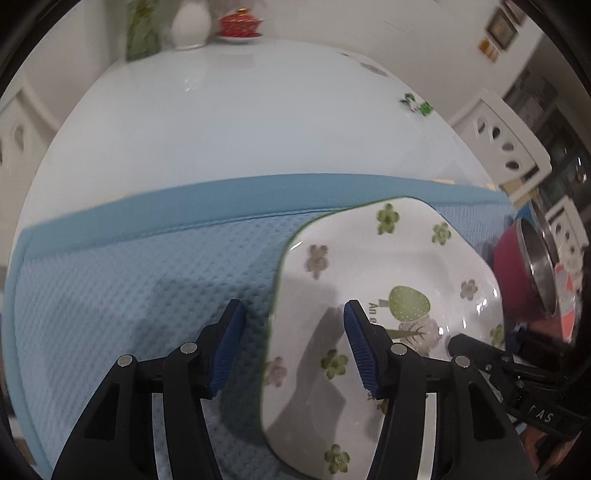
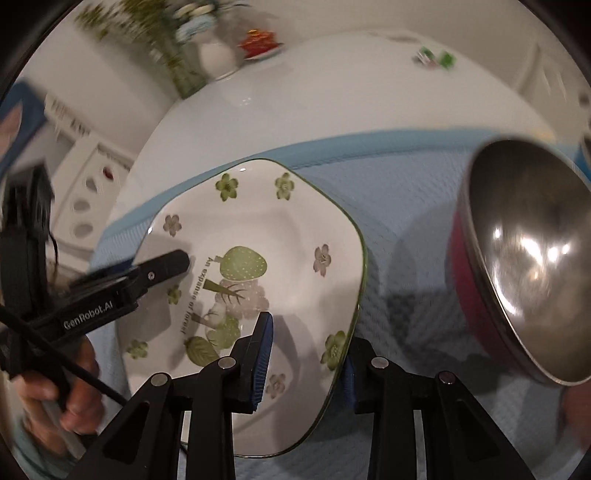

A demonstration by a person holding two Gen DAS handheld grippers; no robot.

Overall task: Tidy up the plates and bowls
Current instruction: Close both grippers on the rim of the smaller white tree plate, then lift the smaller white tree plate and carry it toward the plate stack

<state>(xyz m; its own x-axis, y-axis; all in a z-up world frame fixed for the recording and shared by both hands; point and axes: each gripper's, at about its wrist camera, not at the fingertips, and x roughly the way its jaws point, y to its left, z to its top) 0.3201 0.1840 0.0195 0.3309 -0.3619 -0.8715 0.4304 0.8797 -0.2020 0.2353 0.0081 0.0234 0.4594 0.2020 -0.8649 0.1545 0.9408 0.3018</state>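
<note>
A white square plate (image 1: 373,280) with green and pink flowers and a tree print lies on a blue waffle mat (image 1: 129,295); it also shows in the right wrist view (image 2: 258,229). My left gripper (image 1: 293,325) is open, its jaws straddling the plate's left rim. My right gripper (image 2: 308,350) is open around the plate's right rim, one jaw above and one below. A red bowl with a steel inside (image 2: 524,266) stands tilted at the right, also at the left wrist view's right edge (image 1: 517,277).
The mat lies on a white table (image 1: 240,122). At the far end stand a white vase (image 1: 191,24), a red lidded dish (image 1: 239,23) and a small green item (image 1: 415,103). White cabinets flank the table.
</note>
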